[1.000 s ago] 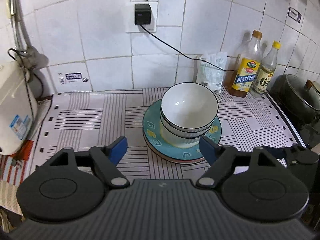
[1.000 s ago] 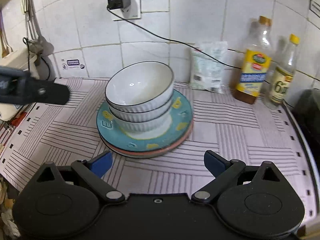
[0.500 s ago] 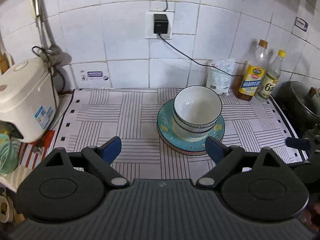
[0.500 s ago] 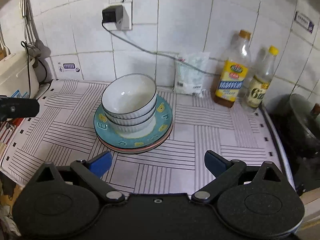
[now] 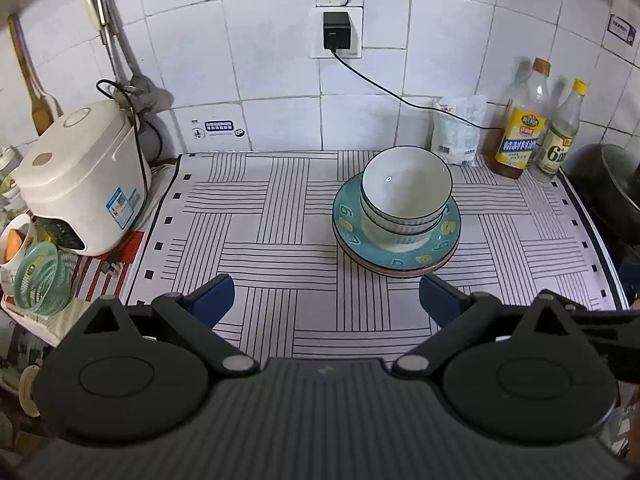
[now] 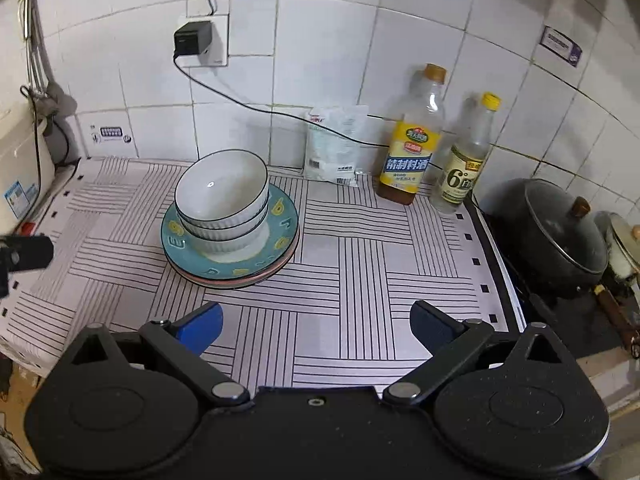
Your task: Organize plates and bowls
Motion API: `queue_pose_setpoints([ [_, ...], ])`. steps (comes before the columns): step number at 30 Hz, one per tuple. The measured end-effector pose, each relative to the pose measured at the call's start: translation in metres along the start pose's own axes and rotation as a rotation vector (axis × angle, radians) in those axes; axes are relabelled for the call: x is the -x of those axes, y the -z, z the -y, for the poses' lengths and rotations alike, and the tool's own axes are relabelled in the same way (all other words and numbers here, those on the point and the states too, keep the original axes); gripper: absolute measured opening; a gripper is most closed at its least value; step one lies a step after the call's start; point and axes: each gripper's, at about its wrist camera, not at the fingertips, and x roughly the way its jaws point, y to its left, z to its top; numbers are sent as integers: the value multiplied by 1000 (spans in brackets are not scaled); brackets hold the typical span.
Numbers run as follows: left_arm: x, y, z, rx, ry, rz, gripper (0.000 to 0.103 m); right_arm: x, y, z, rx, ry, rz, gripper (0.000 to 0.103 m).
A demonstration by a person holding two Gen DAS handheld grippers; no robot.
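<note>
Beyond both empty tools (image 5: 326,298) (image 6: 316,322), bowls (image 5: 406,194) sit stacked on plates (image 5: 348,224).

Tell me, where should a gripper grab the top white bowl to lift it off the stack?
Probably by its rim, from above. The top bowl sits upright, nested in the bowls under it, so only its thin dark-edged lip stands free. One finger could go inside and one outside on the near edge, which faces both grippers.

Three nested white bowls (image 5: 406,192) mid-frame, atop two stacked plates (image 5: 348,222), teal over pink. Two bottles (image 5: 520,128) at upper right. One white pouch (image 5: 458,130), one rice cooker (image 5: 80,176) at left, one black pot (image 6: 556,236) at right.
</note>
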Motion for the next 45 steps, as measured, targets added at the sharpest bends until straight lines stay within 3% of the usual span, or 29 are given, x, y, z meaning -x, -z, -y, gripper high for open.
queue_pose_setpoints([
  [8,1,-1,6,19,35,-31,100,12,3,6,6,-33,8,101],
  [18,-30,-21,5,8,-19,-96,100,-11,-12,17,5,-48,7,101],
  [27,-34,-46,-19,44,-79,-81,100,-18,-31,28,-10,-68,0,101],
  [45,2,-10,-15,-33,-70,-56,100,11,-3,21,-46,14,42,101],
])
